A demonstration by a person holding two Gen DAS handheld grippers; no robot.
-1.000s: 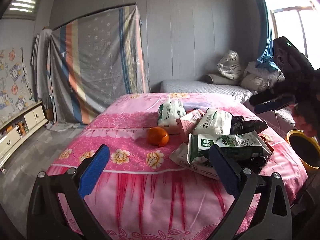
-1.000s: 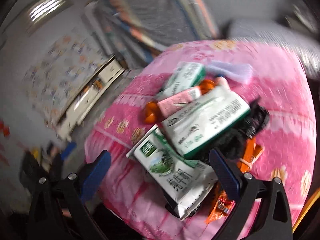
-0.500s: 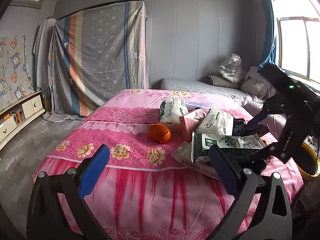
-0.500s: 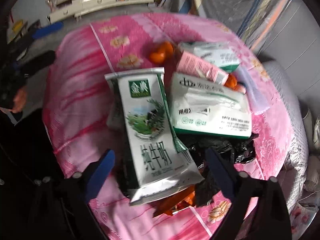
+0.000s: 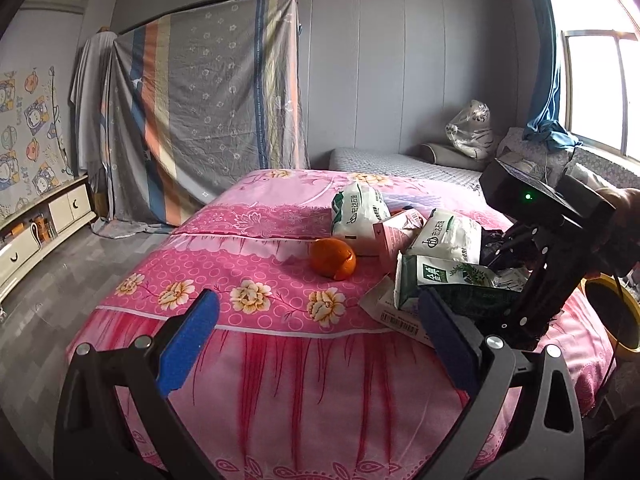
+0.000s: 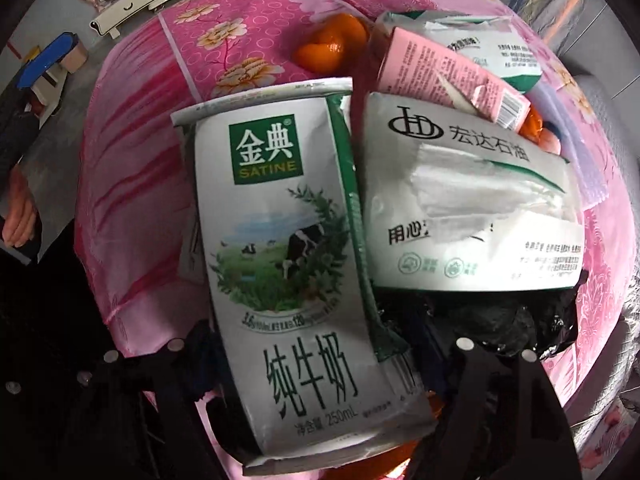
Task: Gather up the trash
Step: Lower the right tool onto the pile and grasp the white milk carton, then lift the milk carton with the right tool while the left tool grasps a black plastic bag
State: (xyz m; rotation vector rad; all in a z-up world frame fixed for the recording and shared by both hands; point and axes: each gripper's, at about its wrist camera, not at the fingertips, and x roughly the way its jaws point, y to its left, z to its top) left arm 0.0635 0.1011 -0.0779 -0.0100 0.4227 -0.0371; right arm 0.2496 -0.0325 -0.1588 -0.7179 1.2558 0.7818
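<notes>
A pile of trash lies on the pink bedspread (image 5: 248,280): a green-and-white milk carton (image 6: 288,240), white tissue packs (image 6: 472,208), a pink carton (image 6: 444,72), black plastic (image 6: 500,320) and an orange peel (image 5: 332,258). My right gripper (image 6: 316,356) is low over the pile with its jaws spread either side of the milk carton (image 5: 444,280), which fills the gap; contact is unclear. The right gripper's body (image 5: 548,264) shows in the left wrist view. My left gripper (image 5: 316,336) is open and empty, in front of the bed's near edge.
A yellow bin (image 5: 612,312) stands at the bed's right side. A second bed with pillows (image 5: 404,160) lies behind, under the window. A draped striped sheet (image 5: 208,112) and a low white cabinet (image 5: 36,232) stand to the left.
My right gripper has dropped down onto the pile; the milk carton now fills its view between the fingers. My left gripper has held roughly steady, tilting slightly upward.
</notes>
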